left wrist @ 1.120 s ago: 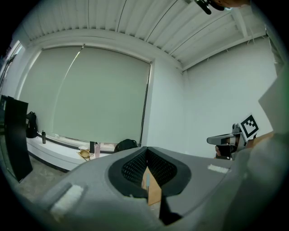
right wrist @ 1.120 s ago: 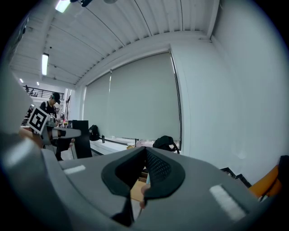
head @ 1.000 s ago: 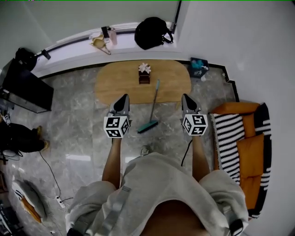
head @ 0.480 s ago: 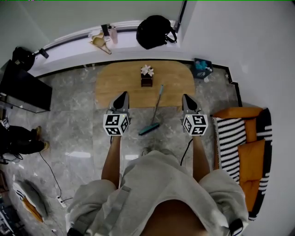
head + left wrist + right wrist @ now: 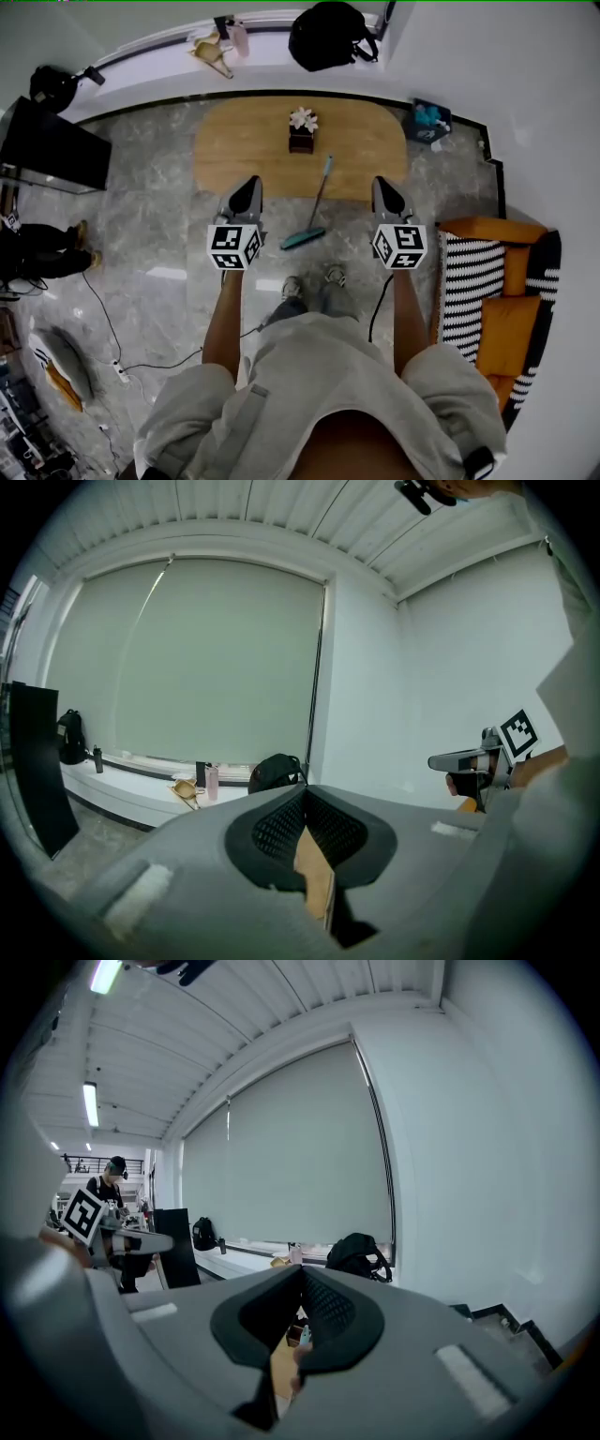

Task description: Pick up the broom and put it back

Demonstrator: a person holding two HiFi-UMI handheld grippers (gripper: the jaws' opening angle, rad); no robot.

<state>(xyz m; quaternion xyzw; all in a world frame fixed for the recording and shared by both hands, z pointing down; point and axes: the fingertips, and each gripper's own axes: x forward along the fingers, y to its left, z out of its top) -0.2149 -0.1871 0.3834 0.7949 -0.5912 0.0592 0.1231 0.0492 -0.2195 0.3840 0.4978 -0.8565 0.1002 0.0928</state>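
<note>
Left tongs (image 5: 247,187): closed. Your left gripper view shows the two jaws meeting at their tips with nothing gripped, and only a sliver of wood surface is visible through the hollow behind them. Right tongs (image 5: 383,187): closed likewise and empty, tips pressed together in your right gripper view. In the head view you hold both sets level with each other, well apart, over the floor (image 5: 150,225) just short of the near edge of the oval wooden counter (image 5: 244,141). Neither is in contact with anything. The broom (image 5: 317,202) stands between the two tongs and touches neither. Its teal head rests on the floor just off the counter's near edge, and its thin handle slants up and away from you to lean on that edge, right of centre. On the counter, near the middle toward the far edge, sits a small dark flower box (image 5: 301,131). Your shoes (image 5: 292,286) show on the floor just behind the broom head. A black backpack (image 5: 330,36) lies on the window ledge (image 5: 150,52) beyond the counter. An orange sofa (image 5: 506,309) with striped cushions stands along the right wall.
</note>
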